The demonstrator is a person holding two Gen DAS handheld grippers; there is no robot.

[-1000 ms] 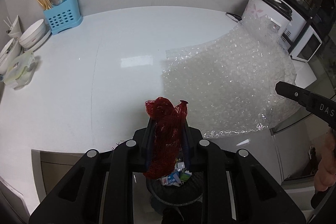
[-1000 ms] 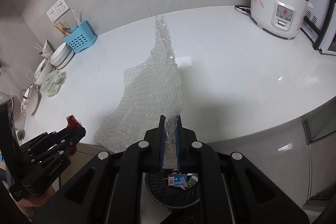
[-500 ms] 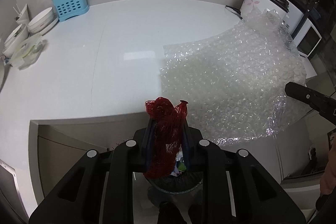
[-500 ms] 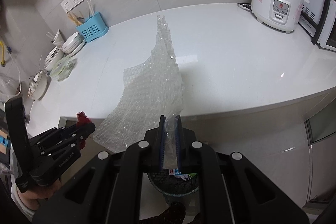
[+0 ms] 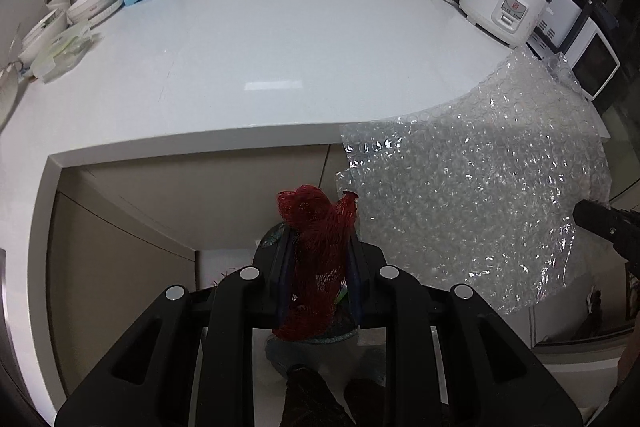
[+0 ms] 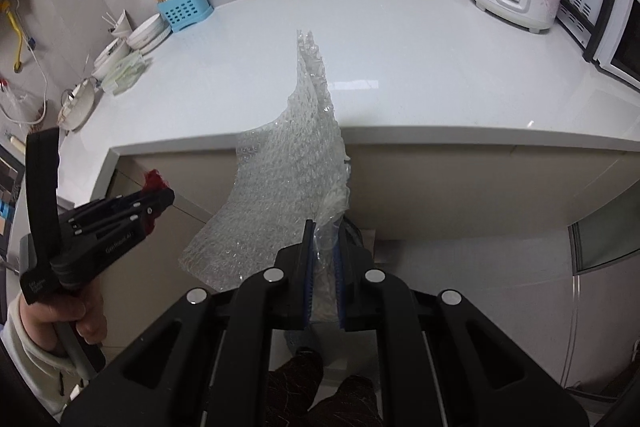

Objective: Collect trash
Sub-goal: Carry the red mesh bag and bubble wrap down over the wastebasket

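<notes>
Two light, limp scraps hung past the table (image 5: 280, 67) edge: red netting (image 5: 314, 255) pinched in the left tool (image 5: 316, 263), bubble wrap (image 6: 288, 187) pinched in the right tool (image 6: 322, 259). Both looked crushable; a bunched corner likely grips best. Only the right view showed the left hand (image 6: 60, 315); the left view showed the wrap's full spread.

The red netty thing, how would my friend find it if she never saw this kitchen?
Start at the big white counter and come down past its front edge, in front of the cabinets. There the left gripper is shut on a scrunched red mesh bag. Beside it hangs the bubble wrap, which is clear and bumpy, so the net is the only red, stringy thing here.
</notes>
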